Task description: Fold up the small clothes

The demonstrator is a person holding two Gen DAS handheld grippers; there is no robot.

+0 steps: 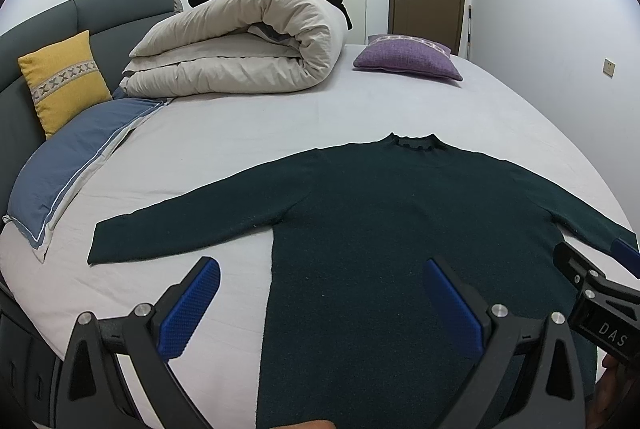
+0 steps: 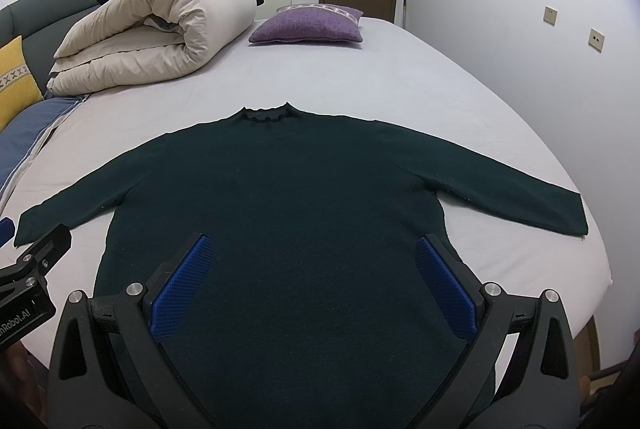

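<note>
Left wrist view: the left gripper point(image 1: 320, 305) is spread wide and holds nothing, hovering over the lower left edge of the dark green sweater point(image 1: 384, 229), which lies flat on the bed sheet point(image 1: 240, 133) with sleeves out at 9 and 3 o'clock. The right gripper point(image 2: 314, 279) is equally wide apart (blue pads bare) above the sweater's body. At 11 o'clock sits a rolled duvet point(image 2: 152, 37); at 12, a purple cushion point(image 2: 308, 25).

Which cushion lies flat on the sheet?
The purple cushion, lying flat beyond the sweater's collar; the yellow cushion stands propped against the headboard.
</note>
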